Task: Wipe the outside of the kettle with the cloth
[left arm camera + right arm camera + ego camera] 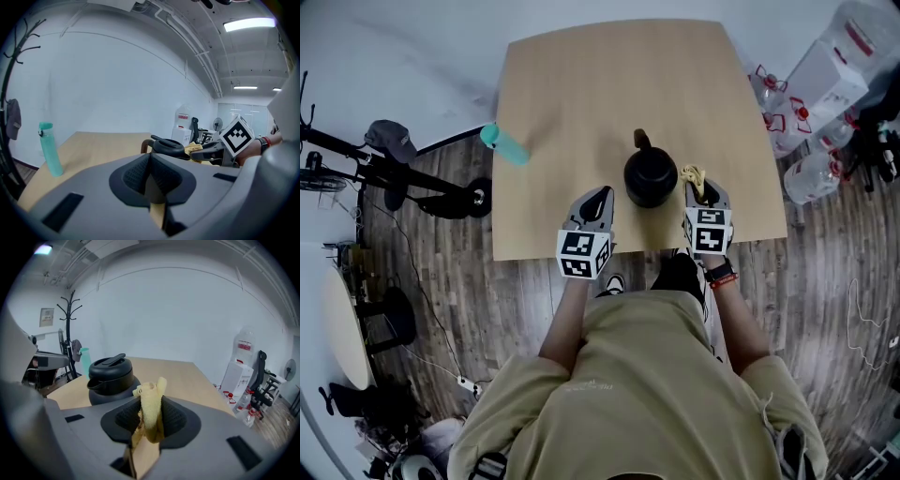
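Office: swivel chair (260, 366), coat rack (71, 319)

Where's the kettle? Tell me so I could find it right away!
Look at the light wooden table. Near its front edge sits the kettle. It is the only round, black thing there, squat with a lid, unlike the tall teal bottle at the left edge and the yellow cloth right beside it.

A teal bottle (504, 144) stands upright near the left edge of the wooden table (581, 84). Water jugs (811, 176) sit on the plank floor (825, 281) to the table's right. A cap (391, 139) hangs on a coat rack (70, 315) at the left.
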Motion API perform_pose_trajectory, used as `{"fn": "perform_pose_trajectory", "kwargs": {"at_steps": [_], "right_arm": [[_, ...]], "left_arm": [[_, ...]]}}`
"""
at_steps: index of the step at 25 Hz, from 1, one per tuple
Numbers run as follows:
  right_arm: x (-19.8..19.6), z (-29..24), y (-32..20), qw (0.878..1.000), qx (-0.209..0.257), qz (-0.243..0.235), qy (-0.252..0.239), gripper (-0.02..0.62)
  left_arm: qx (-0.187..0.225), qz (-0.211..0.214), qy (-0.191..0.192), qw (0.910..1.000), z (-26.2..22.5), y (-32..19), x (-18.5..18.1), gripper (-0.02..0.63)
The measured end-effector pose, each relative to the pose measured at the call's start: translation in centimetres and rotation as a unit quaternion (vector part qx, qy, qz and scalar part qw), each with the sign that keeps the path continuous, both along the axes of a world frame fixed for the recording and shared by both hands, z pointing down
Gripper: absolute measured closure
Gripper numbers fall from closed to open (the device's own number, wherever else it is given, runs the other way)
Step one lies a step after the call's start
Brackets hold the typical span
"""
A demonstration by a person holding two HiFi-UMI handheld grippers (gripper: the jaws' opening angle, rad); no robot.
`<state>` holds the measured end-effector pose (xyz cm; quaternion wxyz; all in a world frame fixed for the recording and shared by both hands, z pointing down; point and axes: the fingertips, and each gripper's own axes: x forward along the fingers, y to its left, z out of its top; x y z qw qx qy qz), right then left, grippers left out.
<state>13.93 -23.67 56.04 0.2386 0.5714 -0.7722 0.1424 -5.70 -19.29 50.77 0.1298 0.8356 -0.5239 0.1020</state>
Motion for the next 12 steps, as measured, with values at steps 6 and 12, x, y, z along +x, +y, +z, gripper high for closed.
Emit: {"fn": "perform_pose_trajectory", "kwargs": {"at_steps": [6,12], "right_arm": [[-2.5,0.2,5.9,0.998,-0.020,0.041,-0.052,0.474],[-8.8,0.3,9.3,0.996,-0.026,0.036,-0.080,0.474]], "left_arm": [[0.000,0.024,0.000,0.9997,0.1,1.7,-2.2,0.581],[0.000,0.044,0.000,0.9990,0.3,3.3,-4.4,0.581]]}}
